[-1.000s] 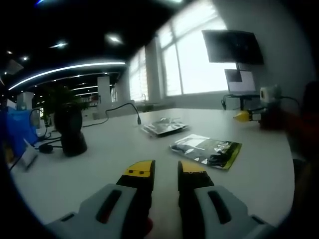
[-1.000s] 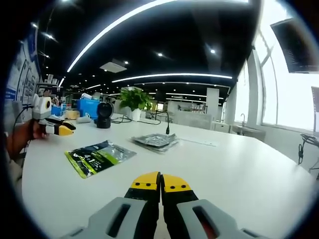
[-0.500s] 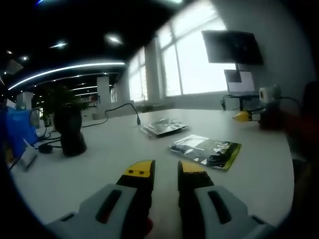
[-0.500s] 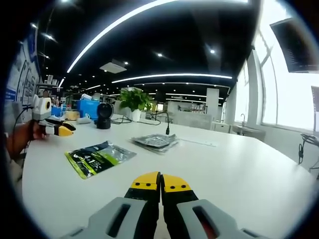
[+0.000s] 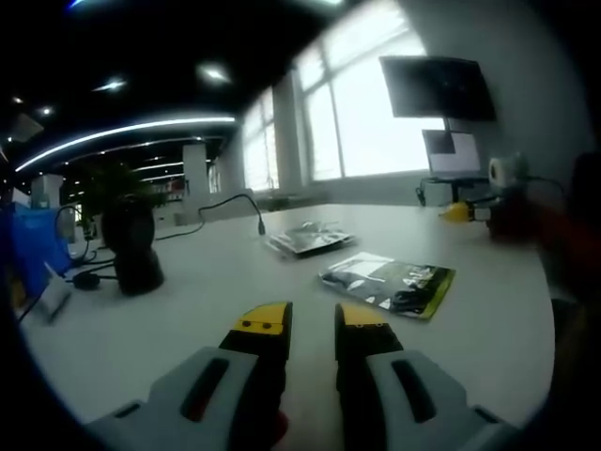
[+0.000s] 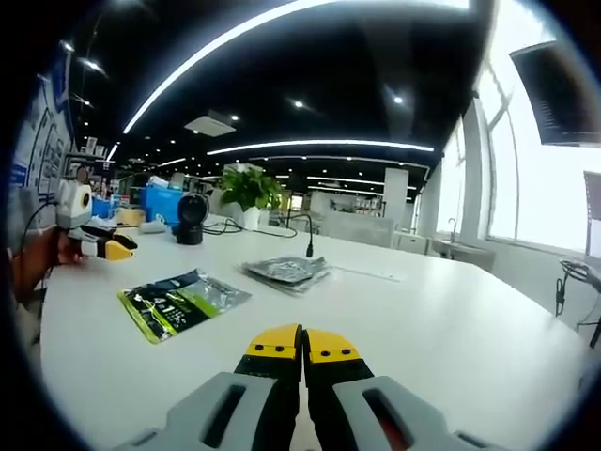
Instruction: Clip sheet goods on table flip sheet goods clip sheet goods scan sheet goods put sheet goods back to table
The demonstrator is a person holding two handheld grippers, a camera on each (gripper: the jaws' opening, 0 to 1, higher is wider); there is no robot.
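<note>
Here we have the green-and-black sheet pack (image 5: 389, 285) lying flat on the white surface (image 5: 188, 301), just ahead and to the right of our left tongs (image 5: 311, 319). In the right gripper view the same sheet pack (image 6: 181, 301) sits ahead and to the left of our right tongs (image 6: 302, 342). Nothing touches it; open surface lies between it and both pairs of tongs.

Our left tongs stand apart, a clear gap between the yellow tips, nothing held. Our right tongs are pressed together, tip against tip, and hold nothing.

Moving outward, we see a silvery packet (image 5: 308, 239) lying just beyond the sheet pack, near it but apart; in the right gripper view it (image 6: 286, 272) sits further back toward the middle of the surface. A black cable (image 5: 230, 205) arches up behind it and its end hangs down near the packet.

Further left in the left gripper view, a dark round device (image 5: 130, 246) stands on the surface with a cord (image 5: 84, 278) trailing from its base. A potted plant (image 6: 248, 191) stands behind it, and a blue box (image 6: 167, 201) sits beside that.

At the far right of the left gripper view we catch the other gripper (image 5: 470, 212), yellow-tipped and hovering over the edge of the surface. The right gripper view shows the left one (image 6: 94, 241) likewise, held in a hand (image 6: 38, 263). A dark monitor (image 5: 439, 88) hangs before the bright windows (image 5: 362, 113).
</note>
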